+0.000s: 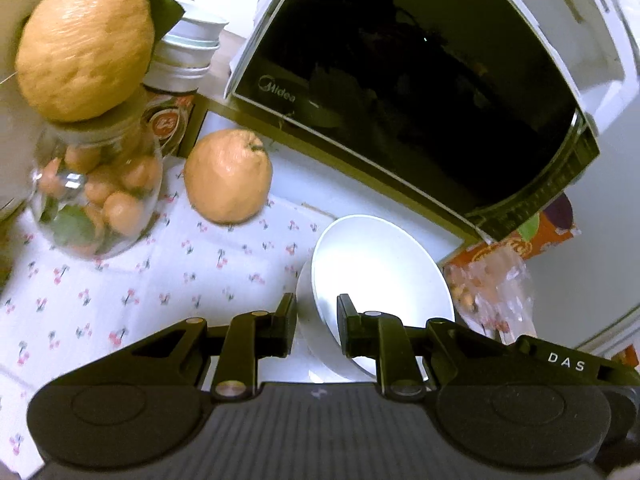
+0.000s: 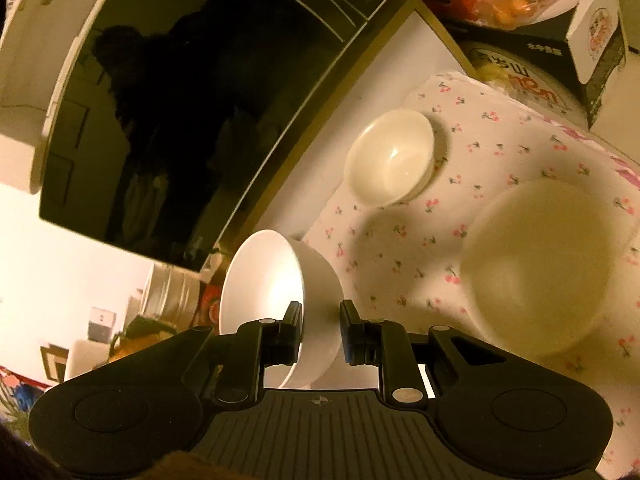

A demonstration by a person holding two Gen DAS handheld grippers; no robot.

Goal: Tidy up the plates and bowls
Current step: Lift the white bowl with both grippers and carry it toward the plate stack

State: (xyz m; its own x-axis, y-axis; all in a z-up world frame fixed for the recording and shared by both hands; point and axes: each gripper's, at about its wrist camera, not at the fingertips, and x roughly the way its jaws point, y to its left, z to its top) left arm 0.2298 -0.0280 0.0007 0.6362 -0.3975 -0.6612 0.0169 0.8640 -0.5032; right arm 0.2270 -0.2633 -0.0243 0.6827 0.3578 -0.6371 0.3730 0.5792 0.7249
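Between the left claw's (image 1: 317,316) fingers sits the rim of a white bowl (image 1: 380,276), pinched narrow with one finger inside and one outside the wall. The bowl hangs tilted, its mouth turned toward the microwave (image 1: 420,92), above the cherry-print cloth (image 1: 120,280). Beyond it on the cloth lies a big orange fruit (image 1: 228,176), well apart from the bowl. Further left stands a glass jar (image 1: 96,196) of small oranges with a large yellow fruit (image 1: 86,44) resting on top. Behind the jar, a stack of cups (image 1: 192,48) is visible. To the right of the bowl, a crinkled plastic bag (image 1: 492,288) lies beside the microwave's corner.

The right claw (image 2: 321,320) is likewise narrowed on the rim of a second white bowl (image 2: 276,292), tilted on its side with the mouth facing the microwave's dark door (image 2: 180,120). Past it on the cloth (image 2: 400,248) rest a small bowl (image 2: 390,158) near the microwave and a larger, blurred bowl (image 2: 544,264) to the right, apart from each other. A box (image 2: 592,32) stands at the far corner.
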